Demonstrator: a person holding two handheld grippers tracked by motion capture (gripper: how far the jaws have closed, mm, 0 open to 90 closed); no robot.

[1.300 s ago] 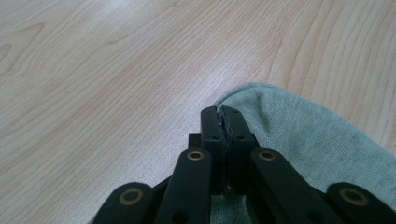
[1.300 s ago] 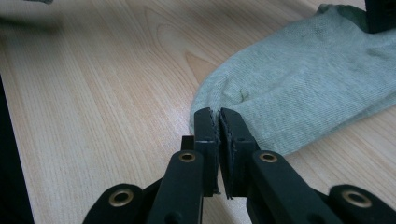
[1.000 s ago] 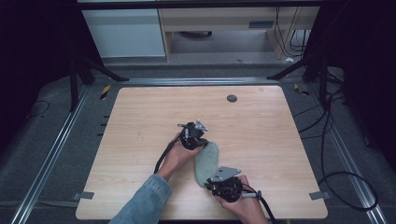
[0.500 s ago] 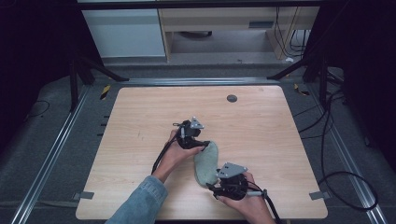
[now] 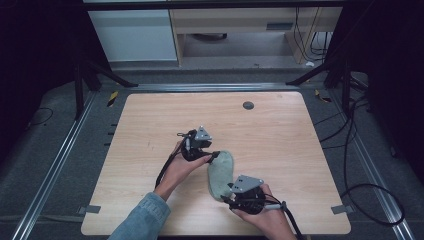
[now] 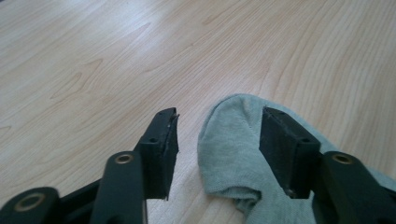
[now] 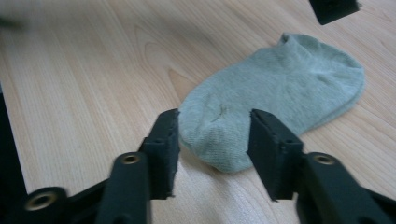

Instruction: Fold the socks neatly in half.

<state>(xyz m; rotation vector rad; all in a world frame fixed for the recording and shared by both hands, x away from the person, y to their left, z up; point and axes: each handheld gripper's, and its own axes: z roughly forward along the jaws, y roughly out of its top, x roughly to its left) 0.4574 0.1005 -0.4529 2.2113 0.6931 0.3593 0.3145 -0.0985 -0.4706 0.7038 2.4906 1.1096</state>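
Each hand-held gripper point(image 5: 216, 156) point(image 5: 227, 196) is black, with a grey three-cornered plate on top, brass-ringed screws on its jaws and a black trailing cable. A denim sleeve point(image 5: 142, 220) enters at 7 o'clock.

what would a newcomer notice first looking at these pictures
A grey-green sock lies flat on the near middle of the wooden table, with a hand-held gripper at each end. The left gripper has just been closing, one end of the sock between its fingers; the right gripper straddles the other end, not yet pressing it.
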